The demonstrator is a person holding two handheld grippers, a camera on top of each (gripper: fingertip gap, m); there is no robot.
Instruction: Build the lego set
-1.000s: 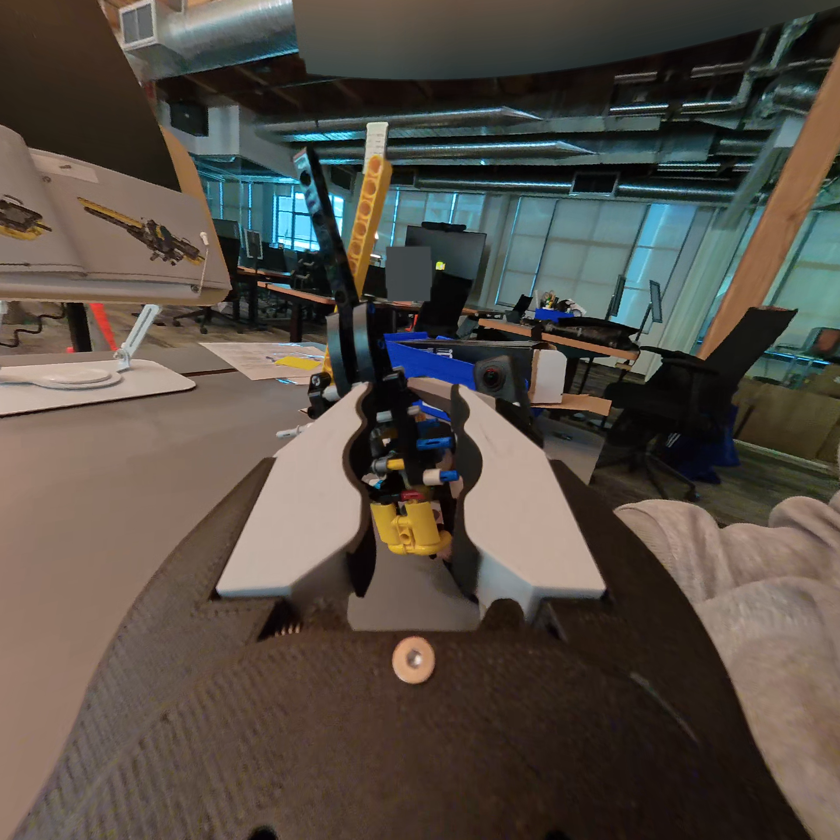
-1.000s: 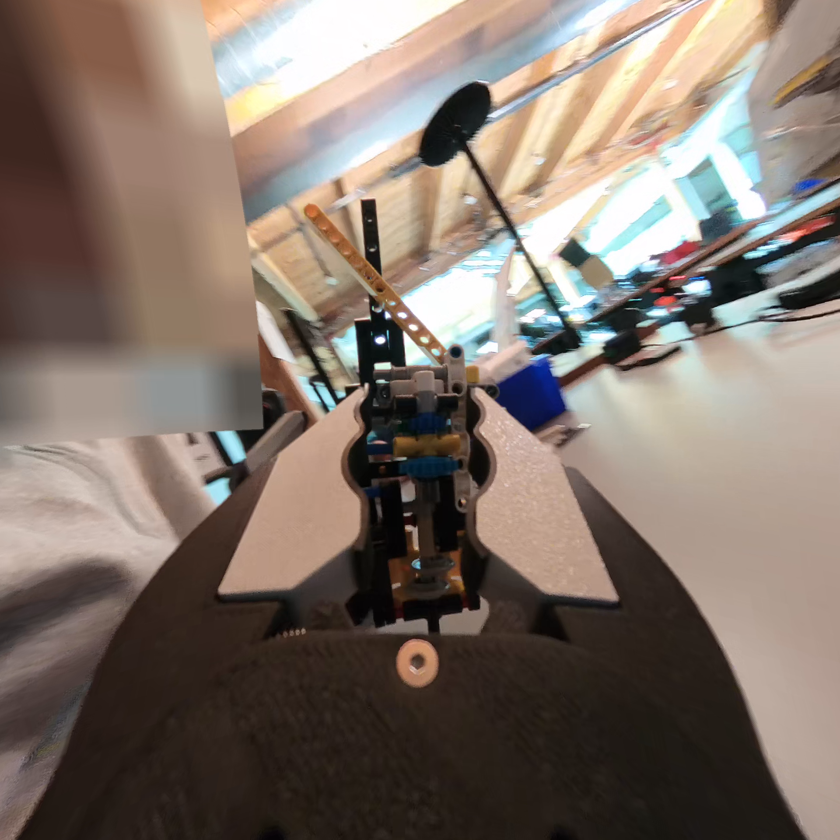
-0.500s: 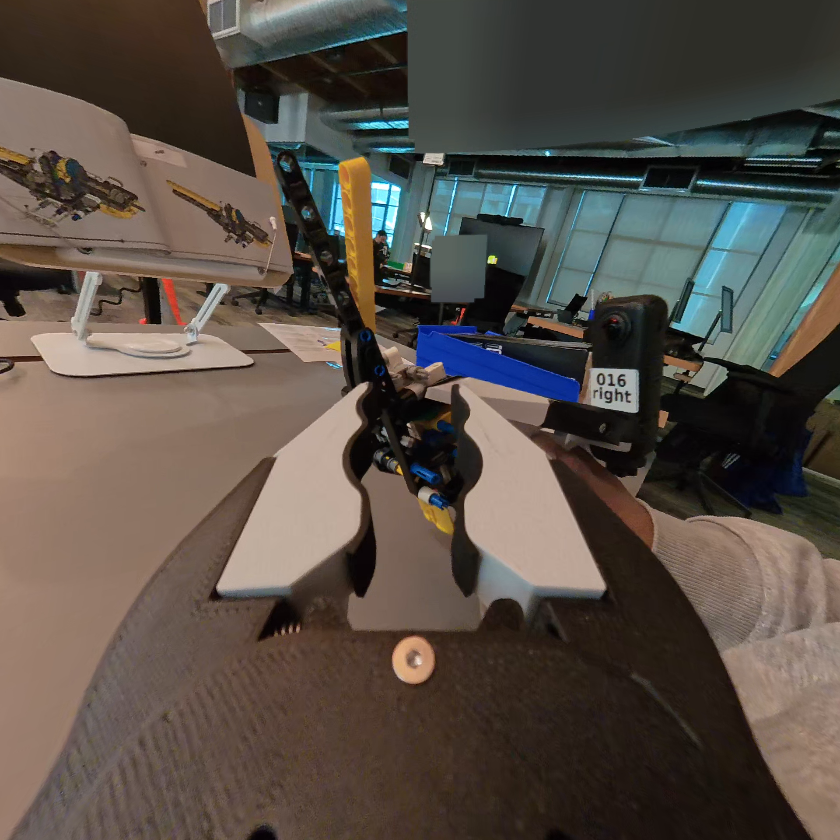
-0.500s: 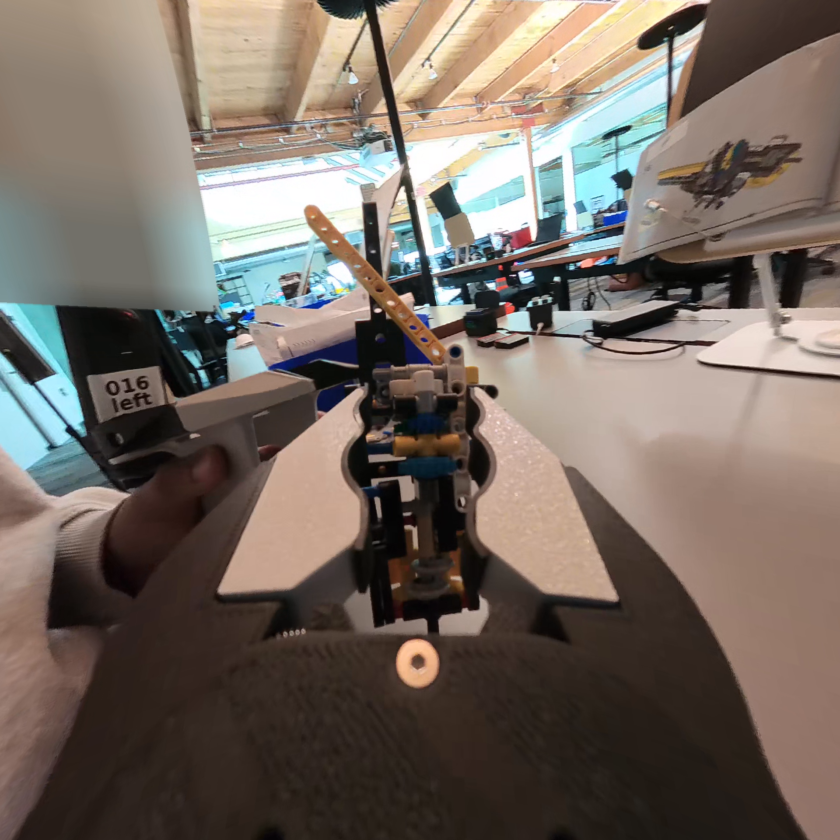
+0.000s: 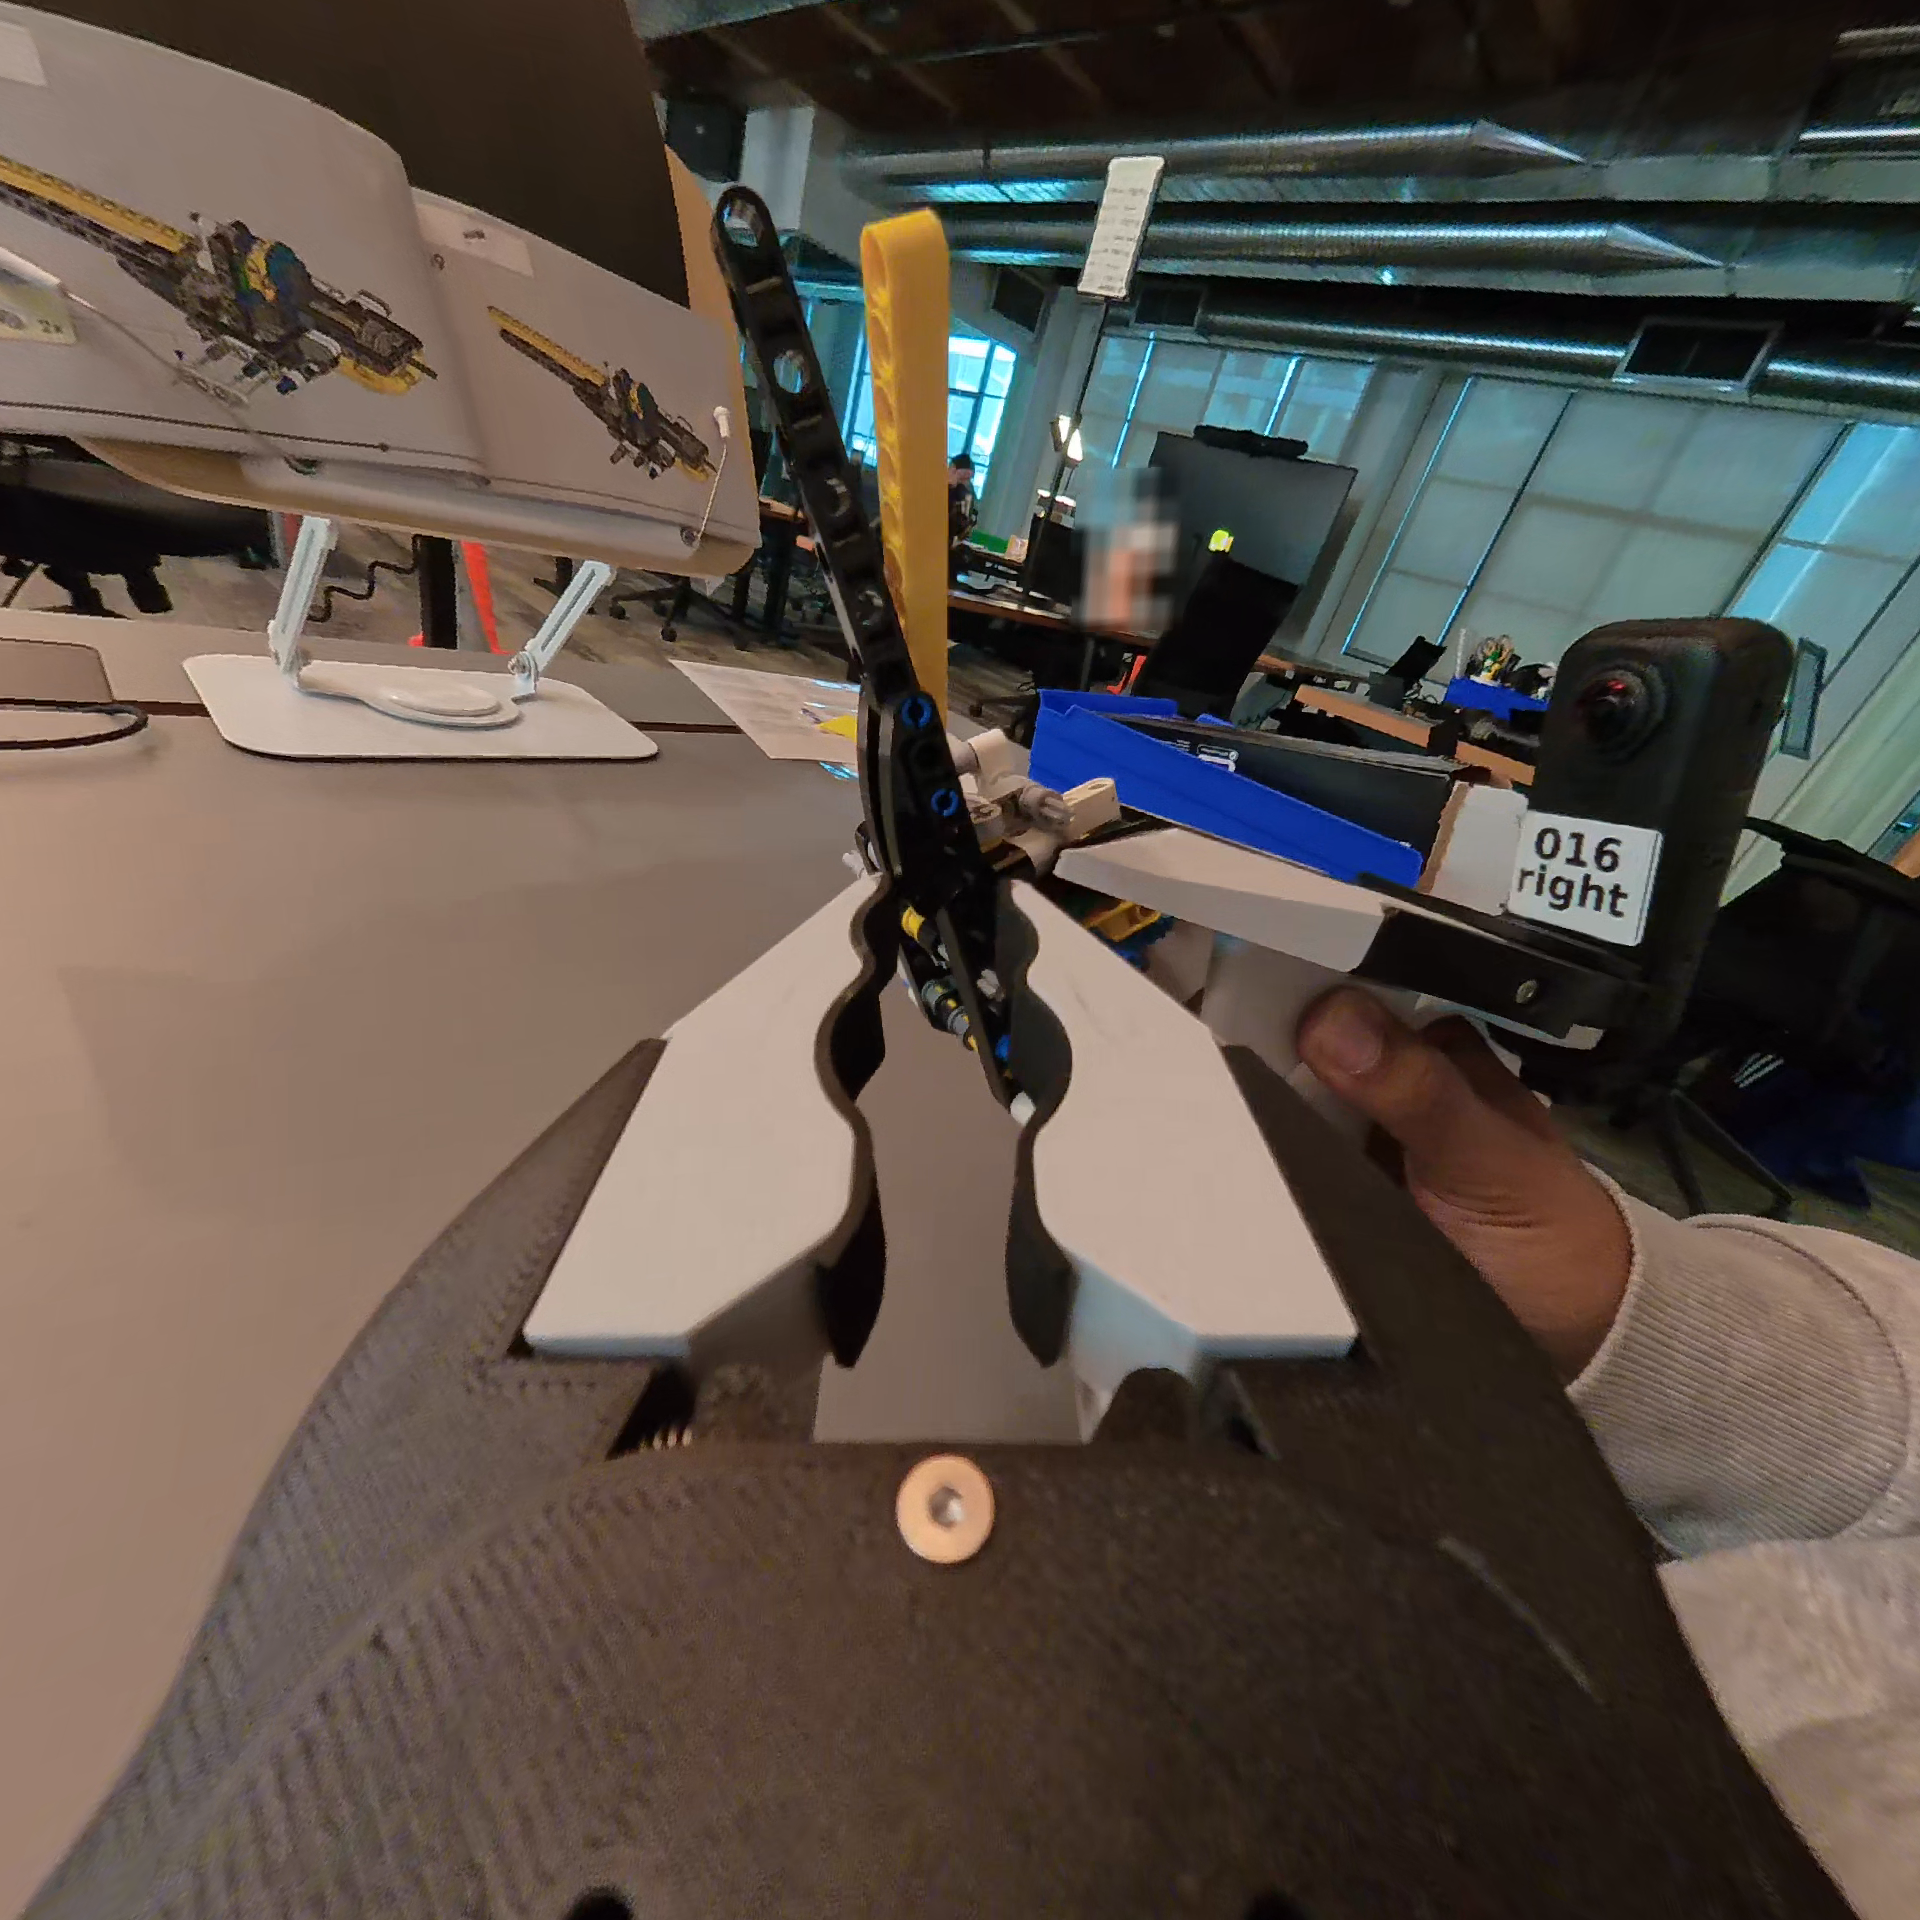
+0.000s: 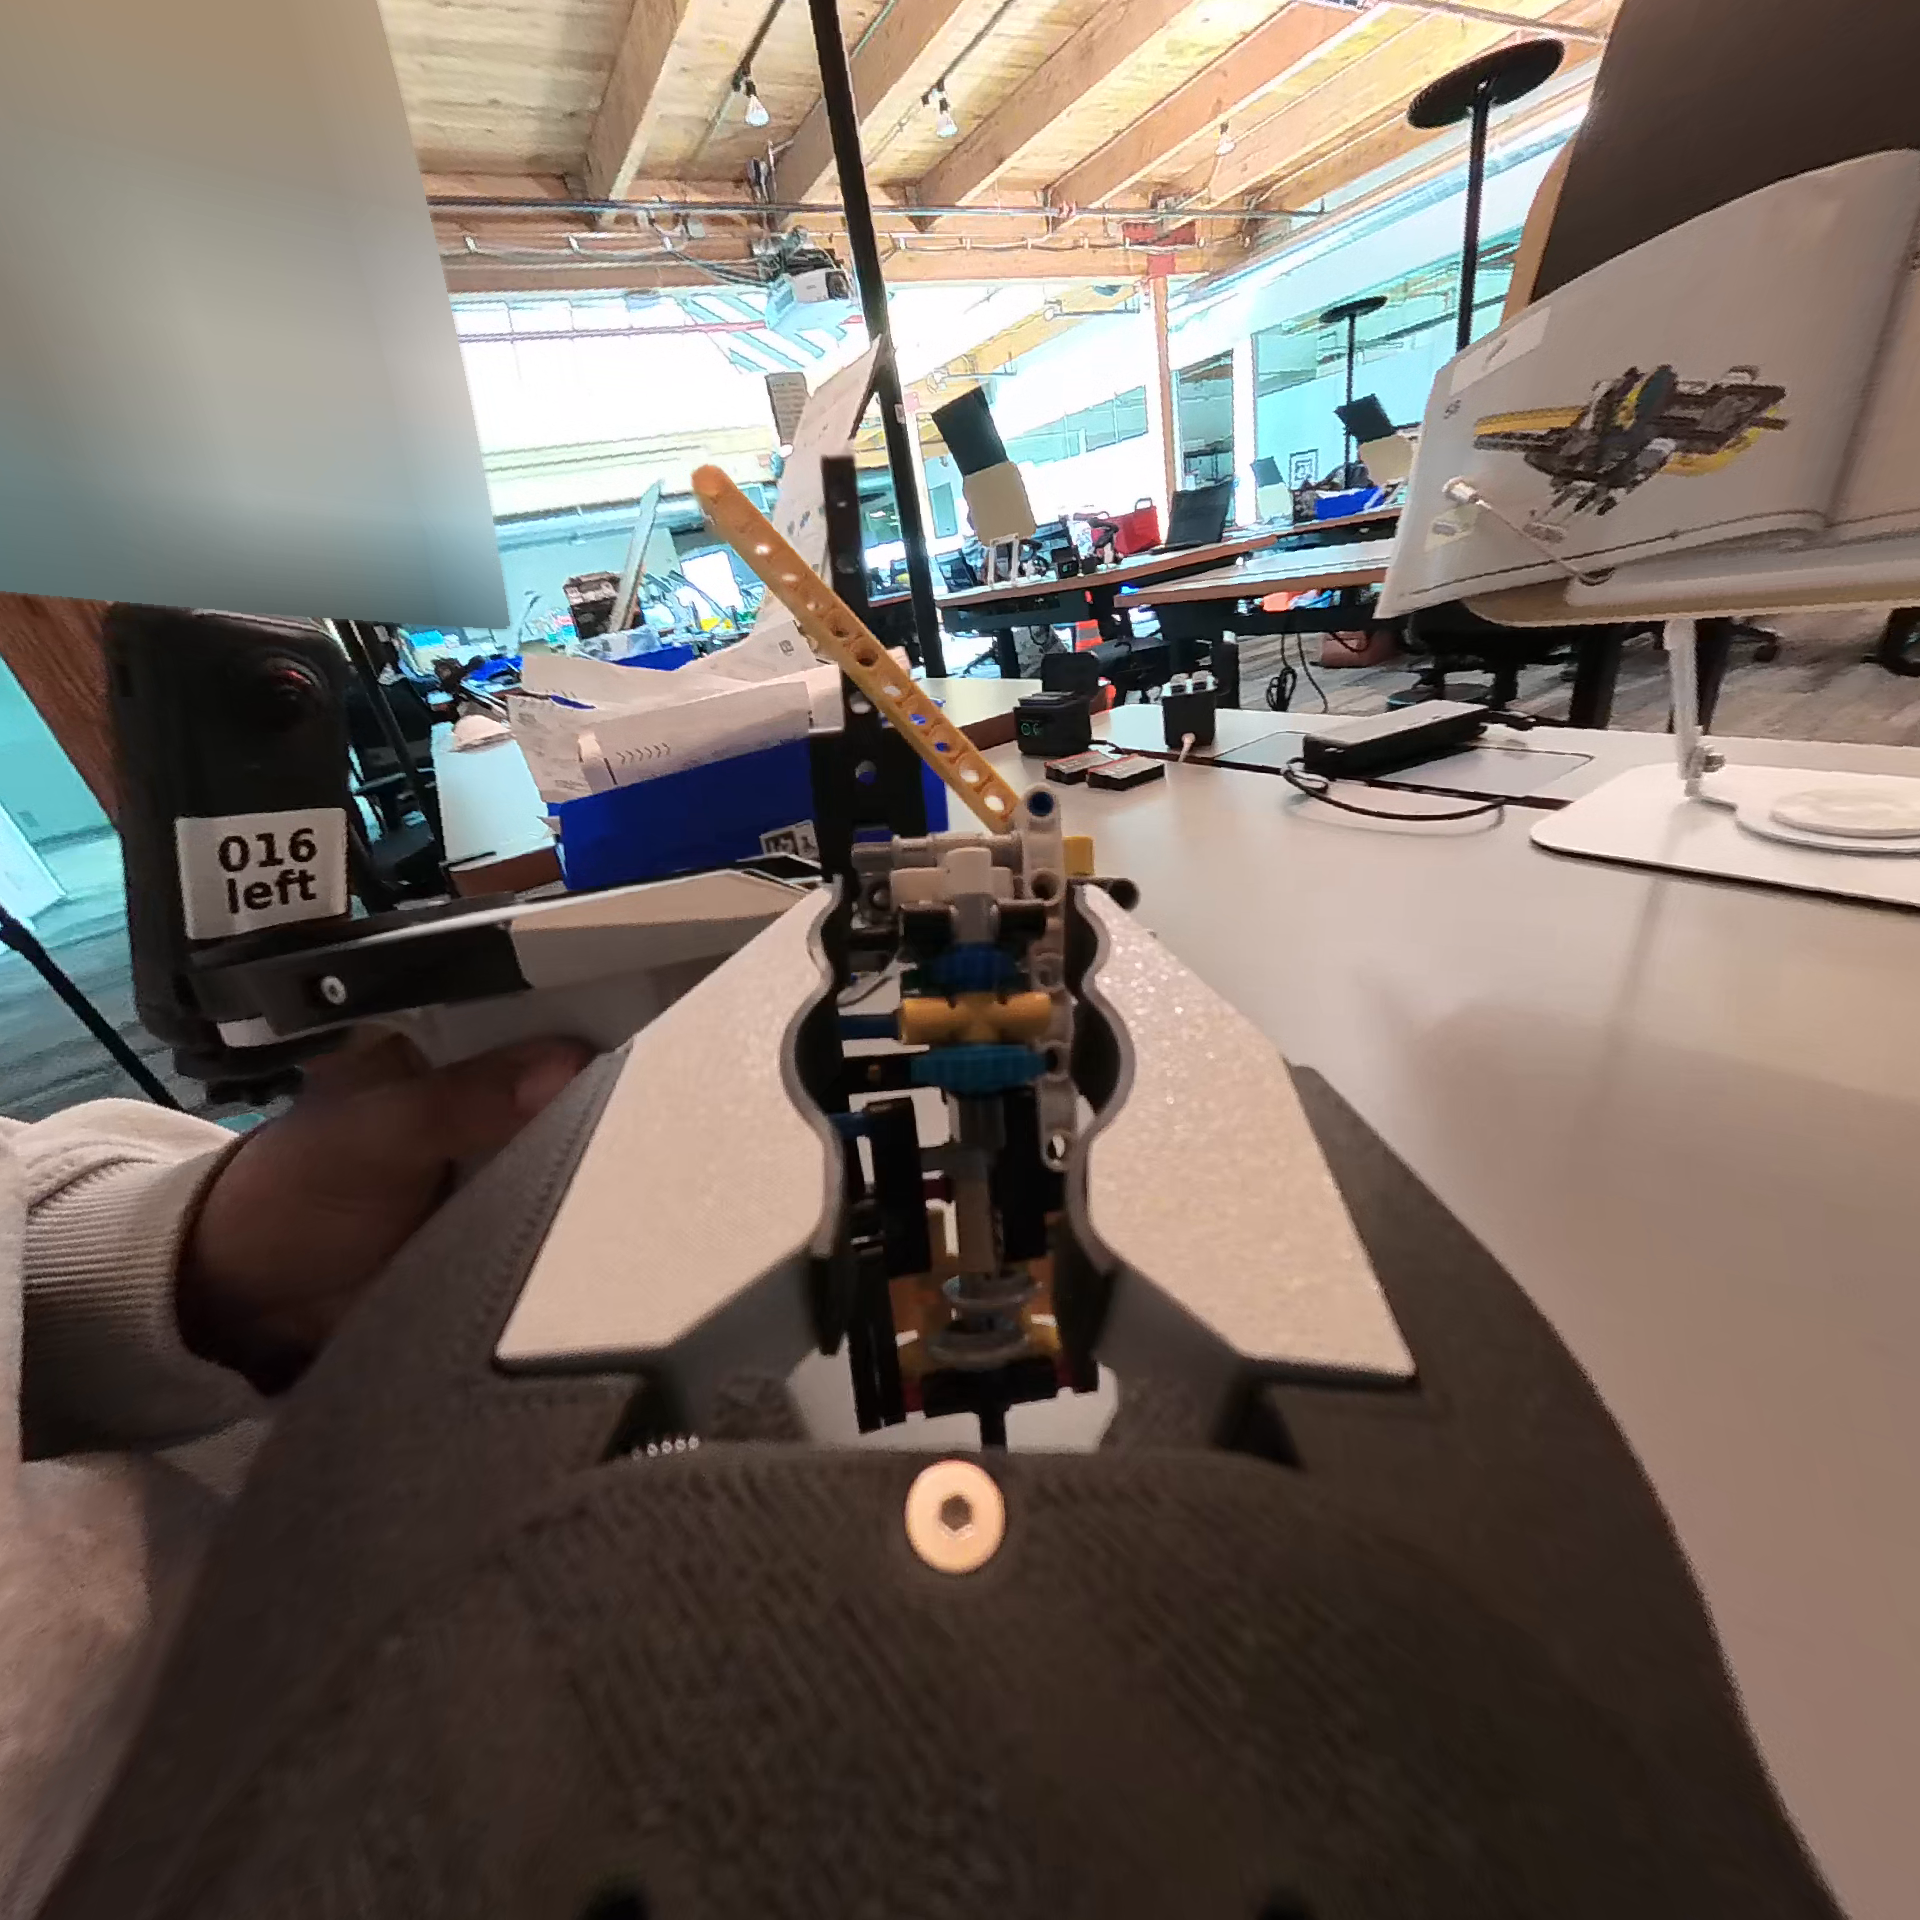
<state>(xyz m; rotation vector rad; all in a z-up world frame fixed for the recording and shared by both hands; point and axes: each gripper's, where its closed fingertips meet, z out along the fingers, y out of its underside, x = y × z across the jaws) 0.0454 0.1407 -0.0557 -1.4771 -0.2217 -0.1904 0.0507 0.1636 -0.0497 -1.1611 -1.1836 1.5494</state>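
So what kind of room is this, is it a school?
More likely a big open office or workshop than a school. Rows of desks with office chairs fill the room, bare pipes and wooden beams run overhead, and a stand holds a lego instruction book.

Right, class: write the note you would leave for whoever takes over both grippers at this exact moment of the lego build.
Right gripper: shut on the lego assembly, held above the table.
Left gripper: closed around the assembly's black beam; firm contact is unclear.
The yellow beam and black beam stick up out of the assembly, splayed apart.
Instruction booklet is open on its stand at the back of the table; blue parts bin sits beyond the grippers.
Done: core with gears and both long beams attached.
Left: the assembly looks less complete than the booklet's pictures; check the open page for the next step.
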